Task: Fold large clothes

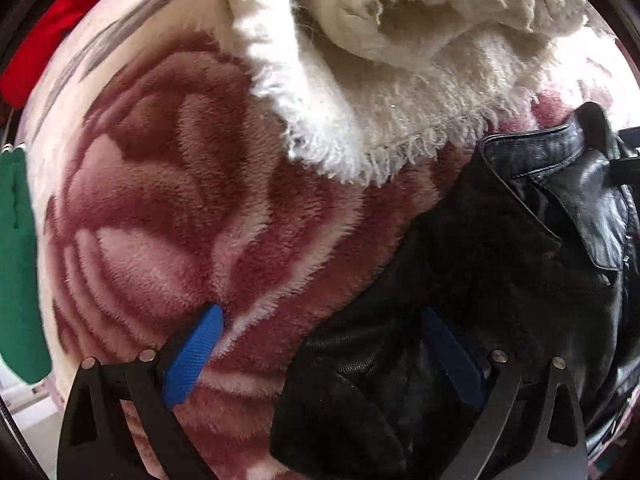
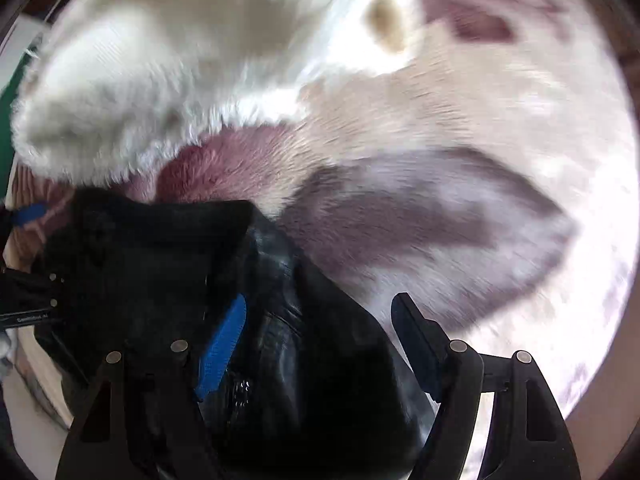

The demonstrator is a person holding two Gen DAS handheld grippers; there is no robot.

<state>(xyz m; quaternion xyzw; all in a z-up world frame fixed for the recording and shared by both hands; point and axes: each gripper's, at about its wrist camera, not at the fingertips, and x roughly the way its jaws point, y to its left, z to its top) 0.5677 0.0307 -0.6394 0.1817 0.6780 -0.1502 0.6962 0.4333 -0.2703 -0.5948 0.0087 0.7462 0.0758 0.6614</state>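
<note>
Two grippers, both pointing down at the bed of clothes, both with jaws spread and nothing pinched.

Item 1, left gripper [image 1: 320, 344]: jaws wide apart. The jacket [image 1: 500, 280], black leather, lies under and ahead of your right-hand finger; its dark edge reaches into the gap. The left-hand finger sits over the blanket [image 1: 180, 200], pink with a rose pattern.

Item 2, right gripper [image 2: 320, 340]: jaws apart, no pad pressing. Jacket fills the space from the left-hand finger to mid-gap; the right-hand finger stands over pale blanket. View is blurred.

Item 3, fleece [image 1: 400, 80], white and shaggy, lies well ahead of both sets of jaws, just beyond the jacket's collar.

Handling, as a judgement: you appear to be lining up a grasp on the jacket. Pick one clear edge or seam per gripper, bring it fully between the pads, and avoid catching blanket pile beneath. Leather is stiff and slick, so close firmly before lifting.
</note>
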